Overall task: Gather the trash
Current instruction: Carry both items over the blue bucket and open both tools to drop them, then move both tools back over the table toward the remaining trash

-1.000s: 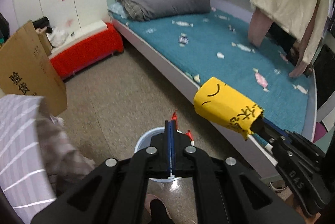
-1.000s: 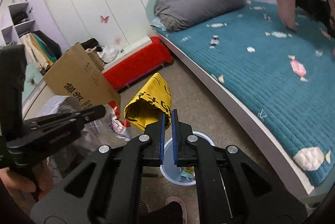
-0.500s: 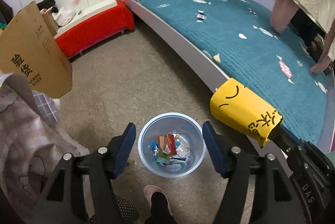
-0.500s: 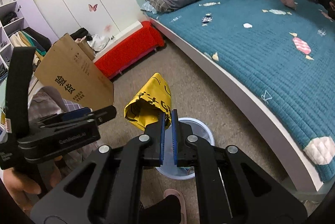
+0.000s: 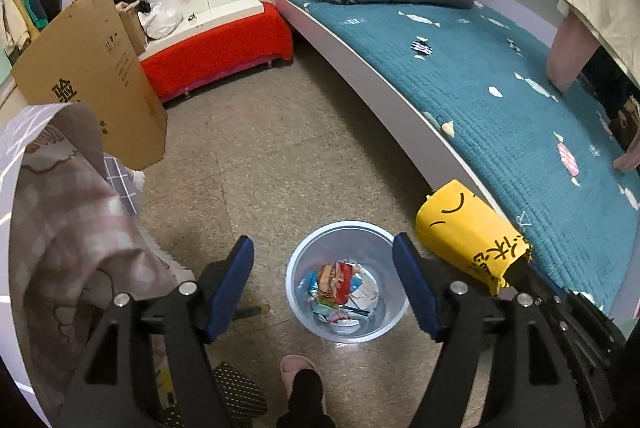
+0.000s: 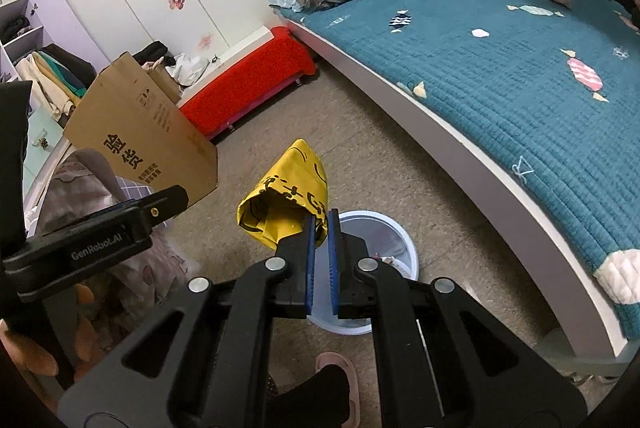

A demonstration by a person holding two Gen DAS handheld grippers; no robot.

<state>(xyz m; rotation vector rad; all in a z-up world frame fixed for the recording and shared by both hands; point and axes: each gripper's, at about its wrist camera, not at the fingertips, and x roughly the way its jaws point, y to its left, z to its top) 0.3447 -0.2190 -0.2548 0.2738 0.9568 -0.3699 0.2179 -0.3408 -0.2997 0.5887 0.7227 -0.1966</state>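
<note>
On the speckled floor [image 5: 280, 155] stands a round translucent bin [image 5: 347, 282]; left claw [image 5: 324, 280] gapes wide, right claw [image 6: 321, 224] pinches crumpled yellow bag [image 6: 286, 203].

The right gripper [image 6: 322, 224] hides much of the bin [image 6: 404, 240].

Two wrist fisheyes, both looking down and forward over the floor.
Left view: directly above the bin [image 5: 347, 282]. Right view: just beside it, from the bed [image 6: 500, 67] side; shared: bin [image 6: 384, 228], floor, bed [image 5: 500, 87], cardboard box [image 5: 92, 75].
</note>
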